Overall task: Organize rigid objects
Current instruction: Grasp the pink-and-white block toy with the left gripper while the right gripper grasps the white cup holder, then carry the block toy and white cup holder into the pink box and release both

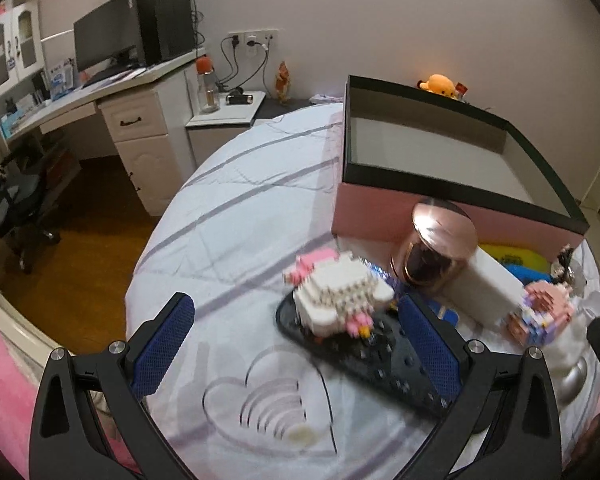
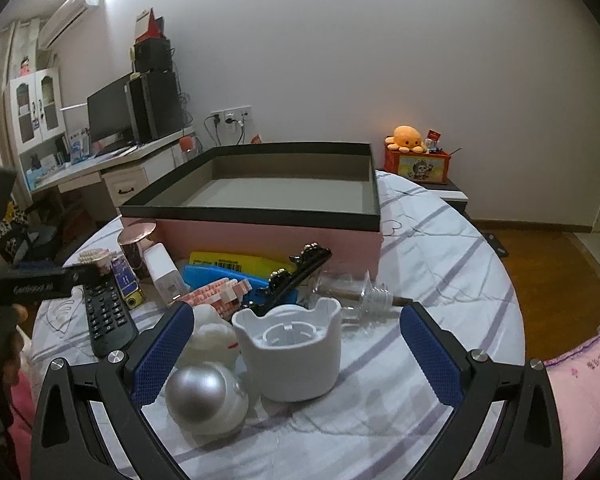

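A pink box with a black rim stands open on the bed. My left gripper is open above a black remote that carries a white and pink brick figure. My right gripper is open around a white bear-eared cup, not touching it. A silver and white dome lies by its left finger. A rose-gold jar, a white block, a second brick figure and a clear glass stopper lie before the box.
A black hair clip, a yellow pack and a blue item lie by the box front. The bed ends at wood floor on the left. A desk with a monitor stands beyond. An orange plush sits on a nightstand.
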Available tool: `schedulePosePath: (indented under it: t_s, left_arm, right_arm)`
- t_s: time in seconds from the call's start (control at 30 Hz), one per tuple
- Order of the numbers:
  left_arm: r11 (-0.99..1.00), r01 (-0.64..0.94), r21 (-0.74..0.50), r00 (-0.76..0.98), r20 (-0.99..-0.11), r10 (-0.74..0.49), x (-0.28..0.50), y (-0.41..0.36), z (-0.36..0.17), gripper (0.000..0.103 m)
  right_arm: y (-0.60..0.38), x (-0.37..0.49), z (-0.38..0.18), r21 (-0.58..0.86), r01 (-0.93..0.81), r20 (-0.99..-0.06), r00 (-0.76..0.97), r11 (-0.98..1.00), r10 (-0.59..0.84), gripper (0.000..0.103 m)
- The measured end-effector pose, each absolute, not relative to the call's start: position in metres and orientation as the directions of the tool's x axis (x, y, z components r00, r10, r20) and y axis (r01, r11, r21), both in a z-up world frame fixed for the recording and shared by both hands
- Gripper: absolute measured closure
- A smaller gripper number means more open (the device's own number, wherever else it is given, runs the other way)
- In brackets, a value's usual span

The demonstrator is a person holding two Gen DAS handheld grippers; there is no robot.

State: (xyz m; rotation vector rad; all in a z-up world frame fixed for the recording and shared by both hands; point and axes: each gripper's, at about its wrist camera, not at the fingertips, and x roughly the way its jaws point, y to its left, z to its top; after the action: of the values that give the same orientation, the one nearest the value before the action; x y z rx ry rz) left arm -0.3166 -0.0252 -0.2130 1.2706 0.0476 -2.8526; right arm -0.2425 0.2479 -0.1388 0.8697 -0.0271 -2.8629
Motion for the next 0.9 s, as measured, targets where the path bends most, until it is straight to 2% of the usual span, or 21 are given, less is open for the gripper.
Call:
schedulePosePath:
  t_s: [0.1,0.2,0.3,0.37,0.6,0.67,0.77,0.9]
  left_arm:
    - [-0.999,0.023,-0.043,-0.659,-0.752,0.017,-0.328,-0.029,-0.217,0.004]
    - [-0.998,-0.010,-0.055,-0.641,-0.766,0.049,-0.336,-0.027,-0.223,0.012]
    - [-0.993,-0.050,-0.103,-0.646,-0.755,0.111,-0.336,-0.030,-0.224,0.026]
    - [-0.990,-0.068,-0.120,-0.645,-0.752,0.135,-0.335,-0.032,-0.222,0.043]
    - [-0.996,-0.073,-0.046,-0.665,-0.742,0.083,-0.317,-0.030,-0.215,0.043]
    - [-0.997,-0.077,-0.024,-0.668,-0.741,0.069,-0.310,-0.030,-0.211,0.043]
    - [-0.995,-0.093,-0.023,-0.666,-0.741,0.080,-0.303,-0.029,-0.206,0.043]
    - [-0.995,-0.103,-0.011,-0.674,-0.735,0.078,-0.291,-0.029,-0.199,0.043]
  right_arm:
    - [0.247,-0.245,-0.140,0.058,0.157,-0.558,-0.814,-0.986,-0.163,0.000]
    - [0.248,-0.248,-0.140,0.057,0.158,-0.564,-0.810,-0.986,-0.162,0.000]
    - [0.250,-0.251,-0.140,0.063,0.165,-0.571,-0.803,-0.984,-0.171,0.001]
    - [0.250,-0.251,-0.140,0.070,0.170,-0.572,-0.801,-0.983,-0.179,0.005]
    - [0.248,-0.252,-0.140,0.083,0.187,-0.575,-0.793,-0.979,-0.200,0.010]
    - [0.247,-0.251,-0.141,0.098,0.206,-0.573,-0.788,-0.974,-0.224,0.020]
    - [0.247,-0.250,-0.141,0.122,0.218,-0.575,-0.780,-0.968,-0.248,0.028]
    - [0.247,-0.244,-0.137,0.106,0.203,-0.572,-0.788,-0.973,-0.227,0.028]
